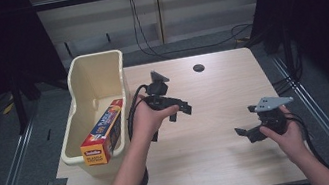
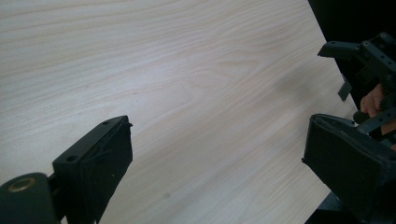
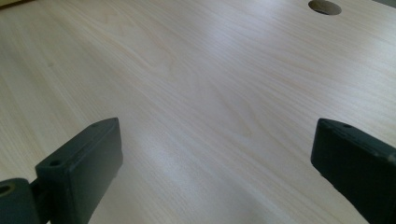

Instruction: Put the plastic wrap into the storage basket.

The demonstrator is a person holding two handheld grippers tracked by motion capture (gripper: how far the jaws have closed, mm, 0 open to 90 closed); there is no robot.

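High view is showing the left gripper (image 1: 182, 111) hanging over the middle of the table (image 1: 212, 89), its jaws standing apart with nothing between them. Left gripper view is confirming this: bare wood is lying between the two black jaws, and the right gripper (image 2: 369, 70) is showing at the far right edge. The right gripper is hovering near the table's right side, jaws spread wide and empty, only wood grain lying between them in the right gripper view. Just left of the left hand (image 1: 144, 121), a box (image 1: 104, 133) is leaning tilted inside a cream bin (image 1: 80, 81) sitting on the table's left edge. A round hole (image 1: 198, 68) is sitting in the tabletop farther back.
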